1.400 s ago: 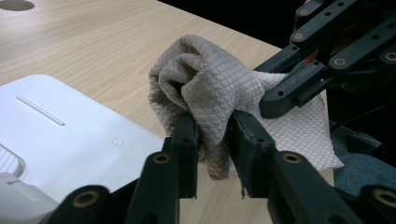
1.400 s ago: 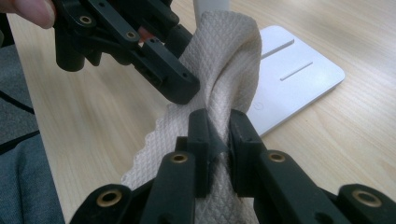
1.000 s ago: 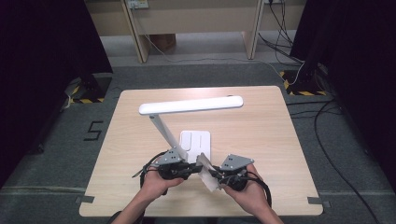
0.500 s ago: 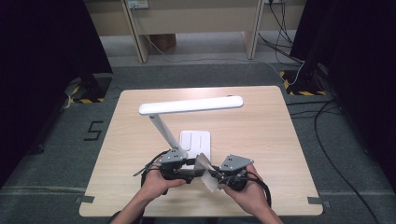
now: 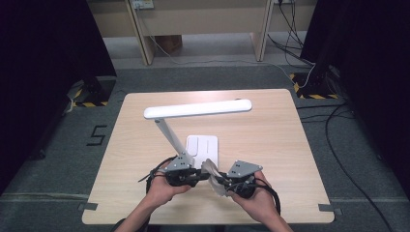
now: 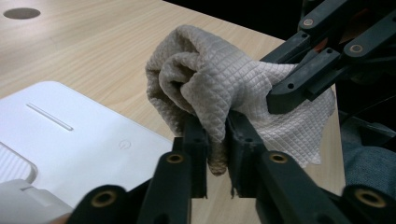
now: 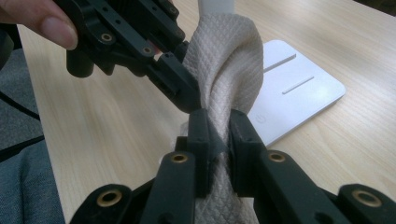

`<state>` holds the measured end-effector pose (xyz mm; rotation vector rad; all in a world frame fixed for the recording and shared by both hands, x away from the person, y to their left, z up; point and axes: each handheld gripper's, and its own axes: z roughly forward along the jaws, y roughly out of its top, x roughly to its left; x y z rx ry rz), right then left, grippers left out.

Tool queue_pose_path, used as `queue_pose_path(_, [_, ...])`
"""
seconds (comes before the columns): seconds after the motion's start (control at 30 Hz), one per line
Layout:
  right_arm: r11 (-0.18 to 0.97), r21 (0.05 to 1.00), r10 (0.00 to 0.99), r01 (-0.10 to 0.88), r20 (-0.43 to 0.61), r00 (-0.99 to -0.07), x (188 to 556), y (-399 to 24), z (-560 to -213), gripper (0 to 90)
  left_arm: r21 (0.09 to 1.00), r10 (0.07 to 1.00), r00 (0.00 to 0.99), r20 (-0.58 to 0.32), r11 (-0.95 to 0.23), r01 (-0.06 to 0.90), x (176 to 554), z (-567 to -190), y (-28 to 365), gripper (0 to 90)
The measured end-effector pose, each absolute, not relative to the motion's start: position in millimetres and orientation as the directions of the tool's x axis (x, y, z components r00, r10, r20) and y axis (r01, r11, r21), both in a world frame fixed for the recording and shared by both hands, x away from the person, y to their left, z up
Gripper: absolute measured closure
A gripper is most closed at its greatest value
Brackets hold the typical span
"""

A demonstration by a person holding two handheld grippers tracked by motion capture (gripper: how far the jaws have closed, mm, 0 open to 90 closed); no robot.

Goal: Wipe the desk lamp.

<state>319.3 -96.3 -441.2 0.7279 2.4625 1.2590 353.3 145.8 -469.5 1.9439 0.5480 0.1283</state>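
While both hands rest near the front edge of the counter (image 5: 270,121), a crumpled beige cloth (image 5: 212,171) hangs between the two grippers, lifted just above the wood. The left gripper (image 6: 217,140) has just been closing its jaws, and in the left gripper view they pinch a fold at the lower edge of the cloth (image 6: 219,88), with the bunched part rising above them. The right gripper (image 7: 218,135) is clamped on the same cloth (image 7: 229,60), its jaws squeezing a twisted stretch of the fabric, as the right gripper view shows. From above, the left gripper (image 5: 200,175) and the right gripper (image 5: 218,180) point toward each other, tips close together, with the cloth caught between them. Just beyond the cloth, toward the middle of the counter, lies the flat white base of a desk lamp (image 5: 203,147); its slanted arm rises to a long white bar head that runs parallel to the far edge
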Motion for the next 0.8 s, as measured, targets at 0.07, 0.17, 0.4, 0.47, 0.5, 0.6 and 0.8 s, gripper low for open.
queue_pose_path(0.07, [0.49,0.816,0.551,0.308,-0.016,-0.834,319.1,-95.8,-441.0,81.4,0.891,0.437,0.887,-0.147,-0.332,0.311,351.7,-468.1,145.9,82.5])
queue_pose_path(0.17, [0.485,0.821,0.547,0.301,-0.016,-0.837,319.4,-95.2,-440.4,81.4,0.895,0.44,0.889,-0.126,-0.336,0.293,350.0,-466.8,146.4,84.5])
queue_pose_path(0.4, [0.48,0.826,0.545,0.295,-0.018,-0.838,319.6,-94.5,-439.3,80.9,0.896,0.446,0.891,-0.082,-0.359,0.262,347.6,-463.2,146.4,86.7])
queue_pose_path(0.47, [0.478,0.827,0.543,0.295,-0.014,-0.84,319.8,-94.2,-439.4,80.2,0.895,0.448,0.891,-0.066,-0.367,0.252,346.9,-462.6,146.0,87.0])
queue_pose_path(0.5, [0.477,0.828,0.542,0.296,-0.012,-0.84,320.0,-94.1,-439.4,79.7,0.895,0.45,0.891,-0.061,-0.37,0.248,346.6,-462.3,146.0,87.1])
queue_pose_path(0.6, [0.478,0.826,0.54,0.298,-0.009,-0.841,320.1,-93.9,-439.3,78.1,0.898,0.453,0.89,-0.055,-0.367,0.243,346.3,-461.9,146.2,87.3])
queue_pose_path(0.8, [0.472,0.83,0.542,0.299,-0.006,-0.84,320.3,-93.1,-439.6,72.6,0.901,0.463,0.885,-0.043,-0.364,0.235,345.2,-460.0,149.5,87.6])
